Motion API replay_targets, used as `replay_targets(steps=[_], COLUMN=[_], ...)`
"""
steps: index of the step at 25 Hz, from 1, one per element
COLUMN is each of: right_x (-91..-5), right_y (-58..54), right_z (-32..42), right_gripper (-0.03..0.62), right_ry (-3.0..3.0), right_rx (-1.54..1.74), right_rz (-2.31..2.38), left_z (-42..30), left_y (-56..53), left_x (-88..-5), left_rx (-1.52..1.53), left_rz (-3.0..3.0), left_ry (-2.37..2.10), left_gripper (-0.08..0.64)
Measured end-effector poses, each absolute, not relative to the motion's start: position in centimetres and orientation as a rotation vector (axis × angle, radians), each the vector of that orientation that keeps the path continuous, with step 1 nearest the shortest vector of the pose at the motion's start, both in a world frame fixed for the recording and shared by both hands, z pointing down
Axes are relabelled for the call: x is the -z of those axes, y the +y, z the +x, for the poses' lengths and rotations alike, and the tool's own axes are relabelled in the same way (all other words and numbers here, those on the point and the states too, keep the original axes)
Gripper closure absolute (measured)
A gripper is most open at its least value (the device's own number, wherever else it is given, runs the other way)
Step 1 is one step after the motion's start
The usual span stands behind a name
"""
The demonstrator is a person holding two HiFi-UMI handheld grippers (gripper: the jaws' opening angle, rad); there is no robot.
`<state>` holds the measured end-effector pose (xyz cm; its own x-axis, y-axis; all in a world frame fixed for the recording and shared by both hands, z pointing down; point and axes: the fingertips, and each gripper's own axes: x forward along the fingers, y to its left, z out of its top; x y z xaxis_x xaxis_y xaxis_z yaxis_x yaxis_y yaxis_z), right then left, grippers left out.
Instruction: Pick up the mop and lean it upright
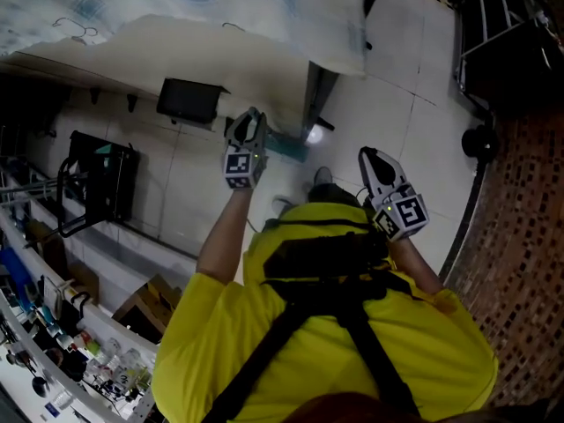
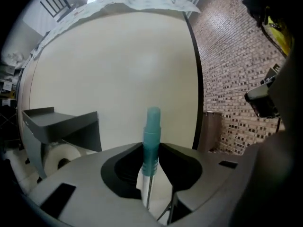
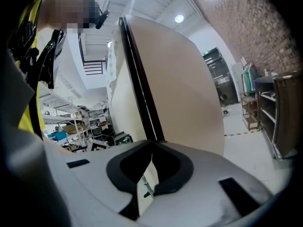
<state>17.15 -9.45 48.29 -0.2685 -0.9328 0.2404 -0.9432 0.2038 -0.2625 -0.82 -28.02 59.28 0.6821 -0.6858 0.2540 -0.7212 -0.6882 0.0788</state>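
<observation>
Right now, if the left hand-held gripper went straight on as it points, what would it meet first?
The left hand-held gripper would probably meet the cream panel ahead, the teal mop handle it clamps touching first; depth is unclear.

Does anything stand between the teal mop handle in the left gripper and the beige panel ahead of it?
Nothing visible does. The left gripper clamps the teal plastic mop handle; the flat beige panel straight beyond is bare. A grey shelf above a white paper roll sits off to the left.
</observation>
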Motion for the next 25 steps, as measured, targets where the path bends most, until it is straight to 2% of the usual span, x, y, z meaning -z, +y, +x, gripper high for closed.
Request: replay_targets(steps=[5,14,15,17,25], right_x=[-48.2,-48.4,-48.3,-48.2,-48.3], right_y=[-9.4,-9.5,-9.7,-10.0,-12.1], right_z=[17.5,17.5,17.5,17.4,16.5], right_gripper=[0.584,0.584,0.583,0.584,0.583], right_ry=[-2.406,-2.403,-2.407,-2.416,-2.457], right_rx=[-0.543,-0.563,-0.559,-0.552,-0.538], right_rz=[1.882,1.857,1.856,1.848,1.795], left_z=[0.8,2.5,2.4,2.0,0.6], left_y=[-29.4,-29.5,-29.2,-28.6,-27.5], left_x=[-61.8,-62.2,-62.2,-62.1,-62.5], left_rx=[-0.371,-0.296,-0.286,-0.260,-0.292], left_rz=[2.720,2.730,2.724,2.712,2.707], left_ry=[-1.124,-1.088,-1.079,-1.077,-1.149], left_gripper=[0.456,0.442,0.410,0.298,0.285])
